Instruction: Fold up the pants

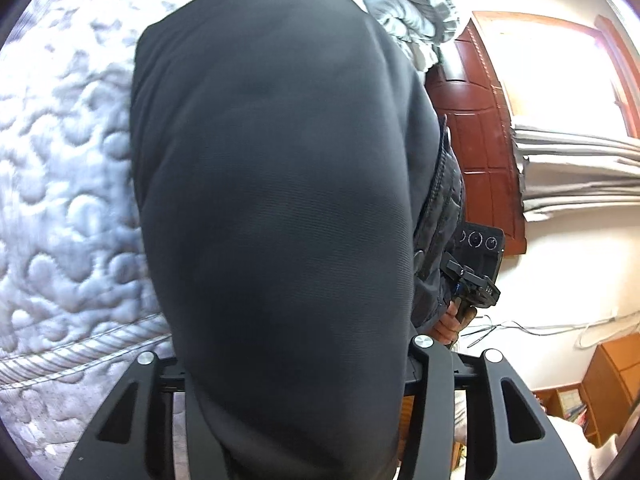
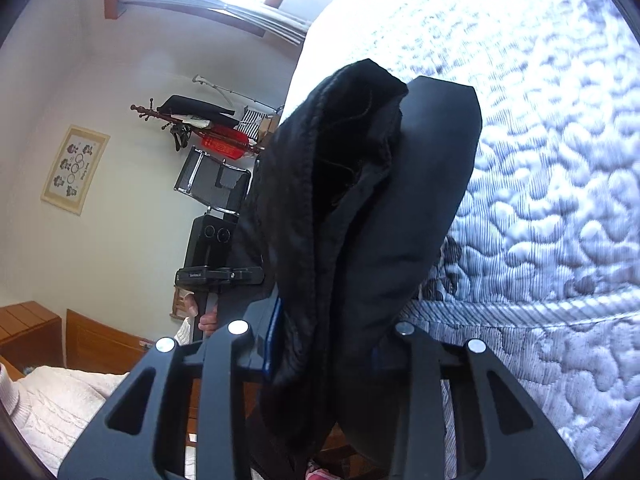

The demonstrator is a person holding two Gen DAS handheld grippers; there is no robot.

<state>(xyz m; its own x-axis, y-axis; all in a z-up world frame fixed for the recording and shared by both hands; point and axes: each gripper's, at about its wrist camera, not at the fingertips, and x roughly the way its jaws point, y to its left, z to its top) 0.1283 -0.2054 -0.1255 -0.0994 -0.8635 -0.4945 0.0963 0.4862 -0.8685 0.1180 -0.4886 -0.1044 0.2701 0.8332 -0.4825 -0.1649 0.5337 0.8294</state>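
The dark grey pants [image 1: 272,184] fill the left wrist view, draped over my left gripper [image 1: 296,360], which is shut on the cloth; its fingertips are hidden under the fabric. In the right wrist view the pants [image 2: 352,240] hang bunched between the jaws of my right gripper [image 2: 324,332], which is shut on them, with the waistband opening turned up. Both grippers hold the pants lifted beside the quilted mattress [image 1: 68,200]. The right gripper shows in the left wrist view [image 1: 476,276], and the left gripper shows in the right wrist view [image 2: 216,272].
The quilted mattress [image 2: 540,200] has a corded edge [image 2: 520,308] close below the right gripper. A grey quilt [image 1: 408,4] lies on the bed's far side. A wooden door [image 1: 480,128], curtains [image 1: 580,172], a clothes rack [image 2: 208,128] and wooden furniture [image 2: 28,328] stand around.
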